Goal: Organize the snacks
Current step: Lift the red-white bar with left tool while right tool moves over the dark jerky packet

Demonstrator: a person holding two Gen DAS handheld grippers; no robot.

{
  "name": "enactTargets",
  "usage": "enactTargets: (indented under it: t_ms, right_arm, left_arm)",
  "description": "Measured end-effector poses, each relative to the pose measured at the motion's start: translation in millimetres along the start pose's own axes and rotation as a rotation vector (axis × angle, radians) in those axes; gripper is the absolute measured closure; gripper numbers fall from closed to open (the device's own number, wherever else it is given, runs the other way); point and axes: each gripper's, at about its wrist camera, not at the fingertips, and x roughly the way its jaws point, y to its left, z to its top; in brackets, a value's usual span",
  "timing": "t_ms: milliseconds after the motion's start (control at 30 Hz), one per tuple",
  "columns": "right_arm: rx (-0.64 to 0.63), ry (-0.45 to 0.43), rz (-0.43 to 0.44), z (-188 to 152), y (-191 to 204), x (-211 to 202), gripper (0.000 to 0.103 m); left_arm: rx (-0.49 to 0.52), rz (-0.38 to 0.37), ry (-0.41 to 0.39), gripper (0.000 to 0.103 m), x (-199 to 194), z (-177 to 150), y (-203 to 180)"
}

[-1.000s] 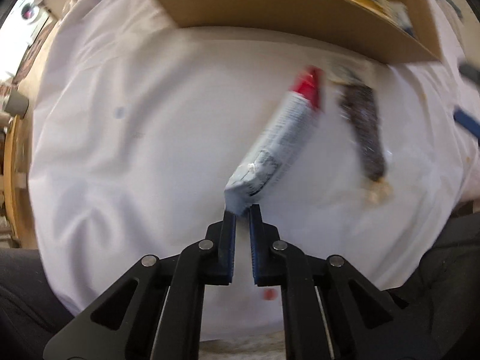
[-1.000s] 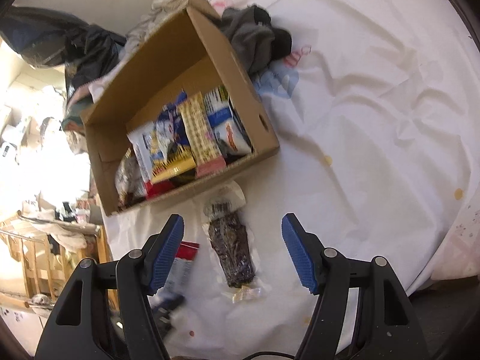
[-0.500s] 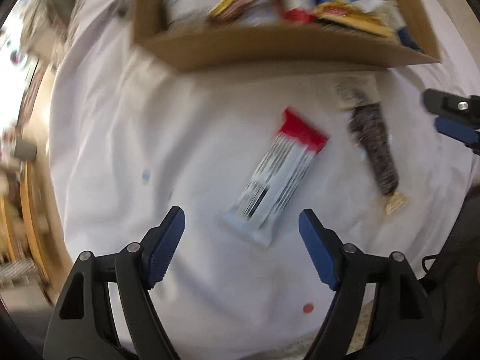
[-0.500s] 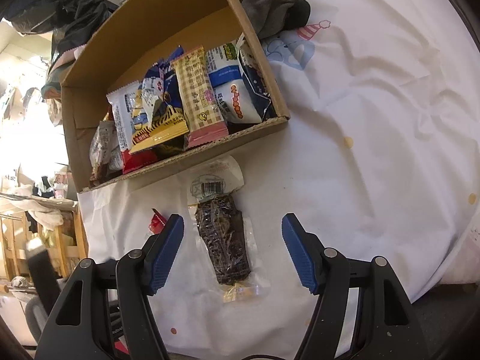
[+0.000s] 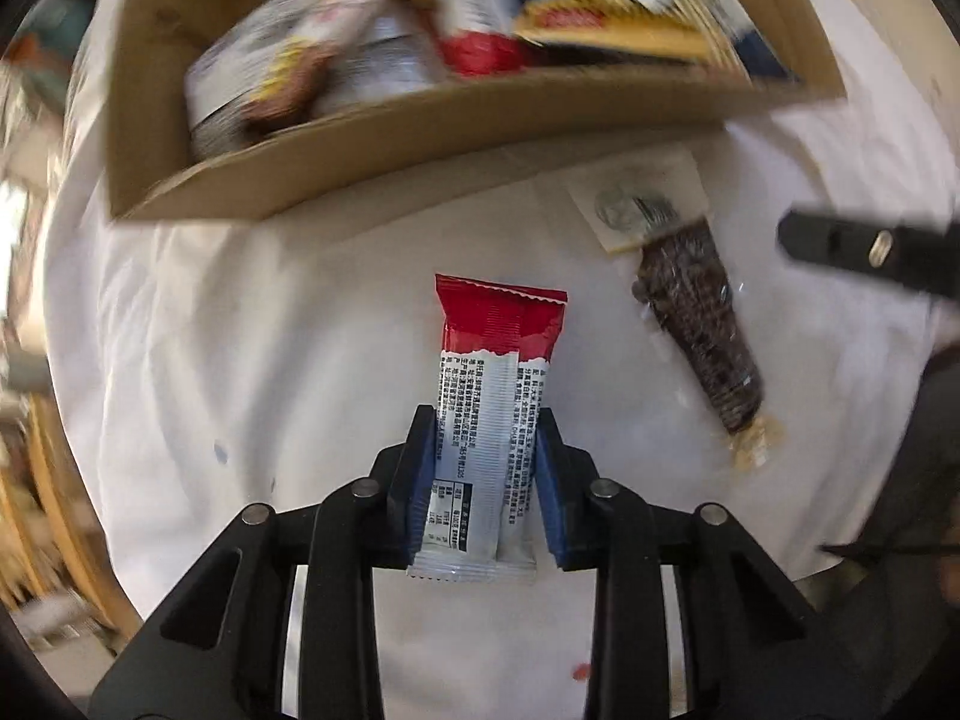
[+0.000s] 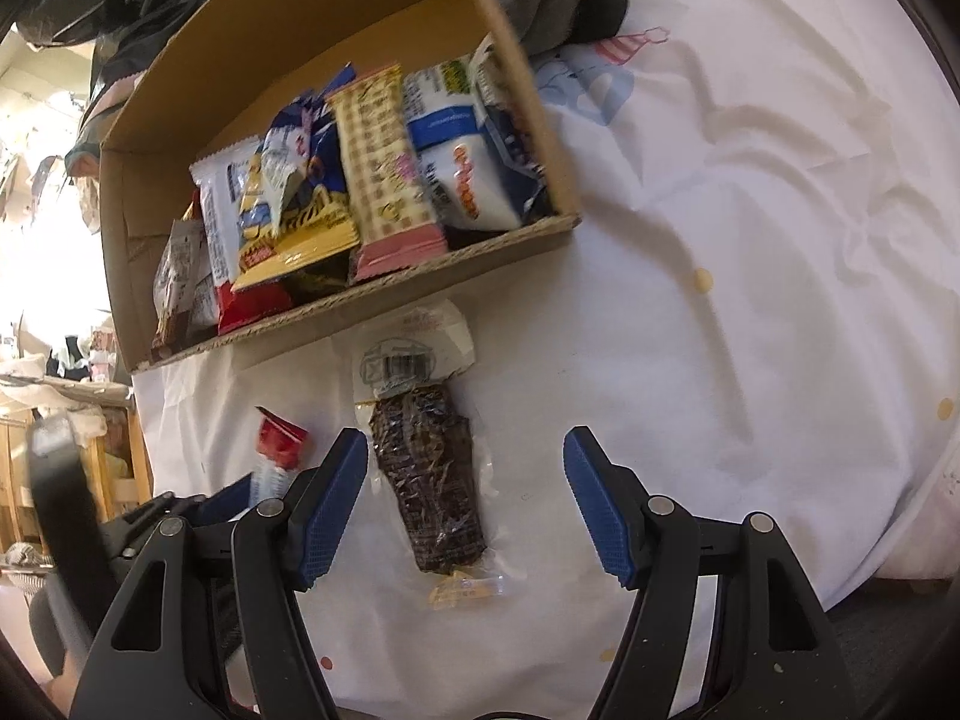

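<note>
I see the white sheet (image 6: 750, 240) carrying the cardboard box (image 6: 498, 42) full of snacks. My right gripper (image 6: 465, 501) is spread wide over the dark snack pack (image 6: 429, 480). My left gripper (image 5: 483, 468) is clamped on the red-and-white wrapper (image 5: 489, 396).

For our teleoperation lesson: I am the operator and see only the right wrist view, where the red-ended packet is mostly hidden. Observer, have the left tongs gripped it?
Observer: Yes. The left tongs have both blue pads pressed on the long edges of the red-and-white packet.
Operator: Which face is up?
Observer: The white back, with black print and a lengthwise seam.
Operator: Anything beside it?
Observer: A small blue speck on the white cloth, left of the packet.
</note>
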Motion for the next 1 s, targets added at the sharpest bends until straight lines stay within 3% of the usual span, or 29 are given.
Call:
enactTargets:
  t_ms: [233,400,600,1000]
  right_arm:
    - [-0.113,0.033,-0.040,-8.0,27.5,17.6,0.022]
    - [-0.108,0.037,-0.058,-4.7,33.1,24.9,0.021]
    - [-0.094,0.037,-0.088,-3.6,30.4,29.2,0.021]
    - [-0.268,0.074,-0.237,-17.2,57.6,64.8,0.021]
  left_arm:
    - [-0.275,-0.129,-0.040,0.076,-54.6,-22.9,50.1]
    - [-0.330,-0.039,-0.133,0.076,-71.5,-35.7,74.3]
    - [-0.439,-0.037,-0.141,0.076,-45.4,-41.5,108.1]
    - [-0.445,-0.065,-0.141,0.076,-41.2,-34.8,98.2]
